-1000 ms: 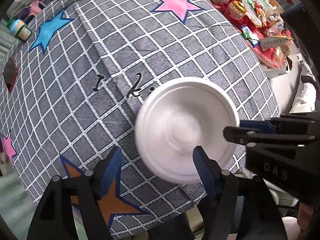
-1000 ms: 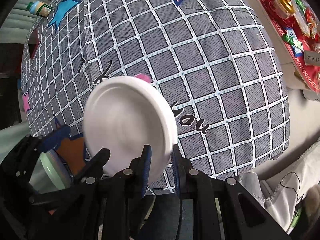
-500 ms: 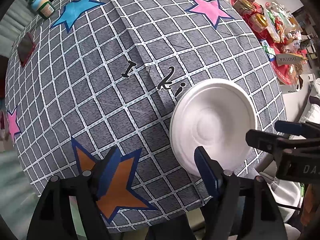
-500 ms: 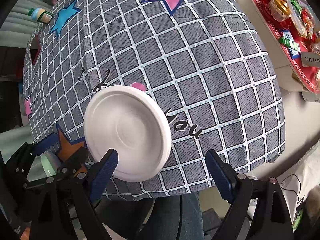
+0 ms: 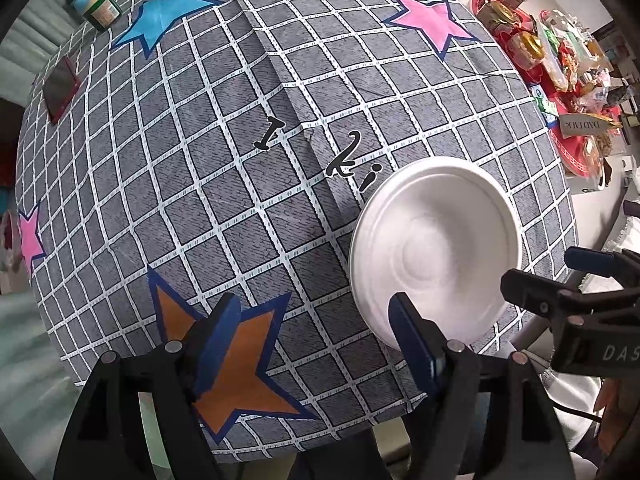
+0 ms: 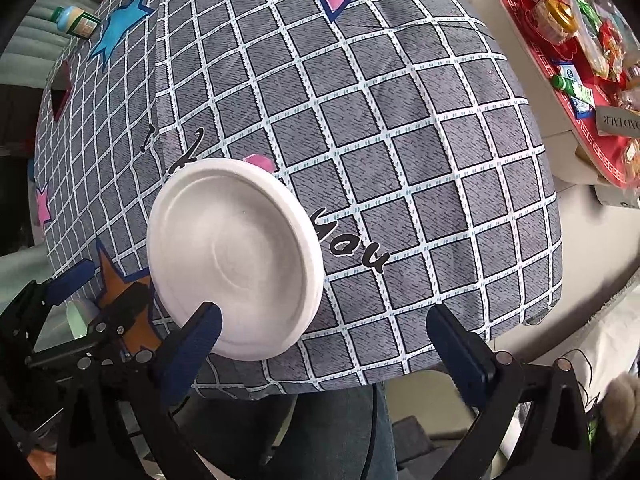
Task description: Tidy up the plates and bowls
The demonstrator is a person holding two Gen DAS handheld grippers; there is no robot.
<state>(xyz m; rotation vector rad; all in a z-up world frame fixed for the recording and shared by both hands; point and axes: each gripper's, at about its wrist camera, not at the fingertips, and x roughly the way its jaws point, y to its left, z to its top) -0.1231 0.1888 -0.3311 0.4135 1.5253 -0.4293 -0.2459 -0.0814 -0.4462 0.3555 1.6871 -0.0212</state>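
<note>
A white round plate lies near the front edge of the table, on the grey checked cloth; it also shows in the right wrist view. My left gripper is open and empty, hovering over the orange star just left of the plate. My right gripper is open and empty, its left finger by the plate's front rim. In the left wrist view the right gripper sits at the plate's right side.
A green-lidded jar and a red-edged phone sit at the far left of the table. A red tray of snacks stands on a surface to the right. The table's front edge is close below both grippers.
My right gripper was shut on the plate's rim a second ago; it has let go and opened, and the plate now rests on the cloth. Both grippers have drawn back.
</note>
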